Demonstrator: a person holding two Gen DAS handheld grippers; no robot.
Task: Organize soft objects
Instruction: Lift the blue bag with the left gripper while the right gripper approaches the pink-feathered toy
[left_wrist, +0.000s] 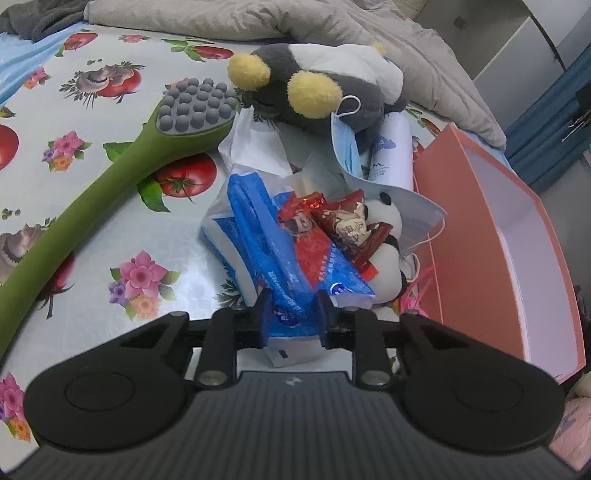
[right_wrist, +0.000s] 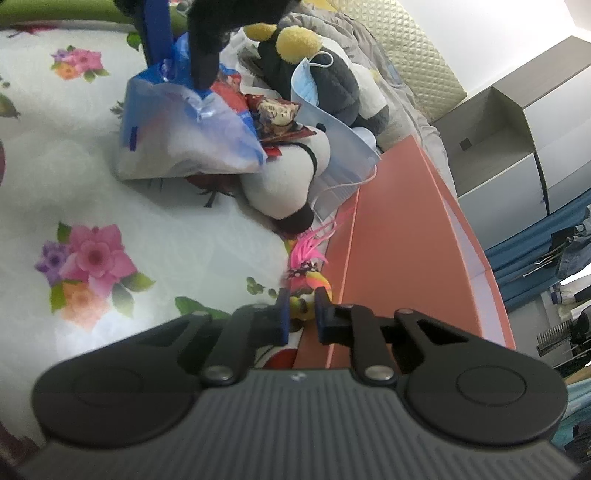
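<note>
Blue tissue pack (left_wrist: 291, 291), lower centre of the left-wrist frame: pinched at its near crinkled end by the left gripper (left_wrist: 291, 314), both blue pads pressing on the wrapper. Same grip visible at upper left of the right-wrist frame, pack (right_wrist: 192, 136) hanging from the pads with its far end sagging to the cloth; held by the edge, presumably to lift it clear of the heap without dragging the neighbours.

Resting on the pack: red snack packets (left_wrist: 332, 221), likely to slide off on lifting. Just right of these, a white plush (left_wrist: 386, 236); above it, a blue face mask (left_wrist: 347, 147) draped against a grey plush with yellow ears (left_wrist: 317, 81).

Small yellow toy with pink hair (right_wrist: 306, 295), lower centre of the right-wrist frame, lying against the box wall: right gripper (right_wrist: 300, 314) narrowed around it, pads at either side, apparently nipping it; firm contact not certain.

Orange box (left_wrist: 480, 206), right edge, open and seemingly empty: probable destination for the soft items.

Green massage brush (left_wrist: 110, 177), left, lying diagonally on the flowered tablecloth (left_wrist: 92, 251), apart from the heap.
</note>
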